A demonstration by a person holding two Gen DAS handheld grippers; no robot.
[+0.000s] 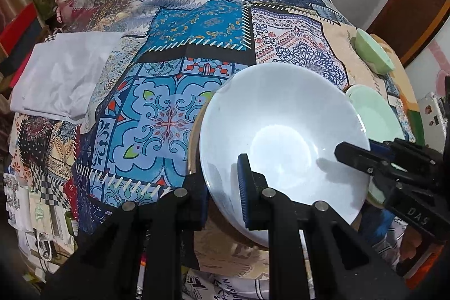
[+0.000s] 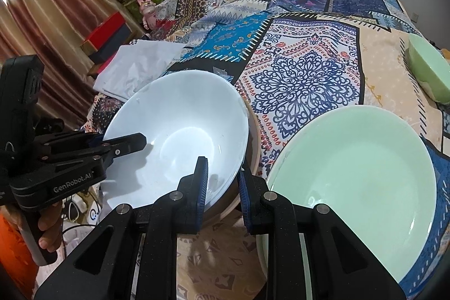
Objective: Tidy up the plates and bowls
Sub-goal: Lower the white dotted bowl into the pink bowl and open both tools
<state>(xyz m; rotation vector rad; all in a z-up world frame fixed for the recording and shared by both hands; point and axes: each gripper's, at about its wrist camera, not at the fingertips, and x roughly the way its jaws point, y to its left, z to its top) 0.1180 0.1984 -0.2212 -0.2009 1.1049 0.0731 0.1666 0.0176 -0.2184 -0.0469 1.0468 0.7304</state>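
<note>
In the left view, our left hand-held gripper [image 1: 225, 182] pinches the near rim of the white bowl [image 1: 281, 137]; the green plate [image 1: 377, 114] peeks out just right of the bowl.

In the right view, our right hand-held gripper [image 2: 223, 182] looks narrow on the white bowl's [image 2: 180, 131] right rim, maybe gripping. The green plate [image 2: 357, 173] lies just right of the bowl, and the green bowl [image 2: 430, 66] sits far beyond.

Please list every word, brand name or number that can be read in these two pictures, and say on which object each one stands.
"GenRobot.AI": white letters on the black body of the left claw, right wrist view.
"DAS": raised letters on the black body of the right claw, left wrist view.
Printed papers and packets at the table's lower left edge: too small and blurred to read.
White round bowl, pale green round plate, small green bowl: no text.
</note>
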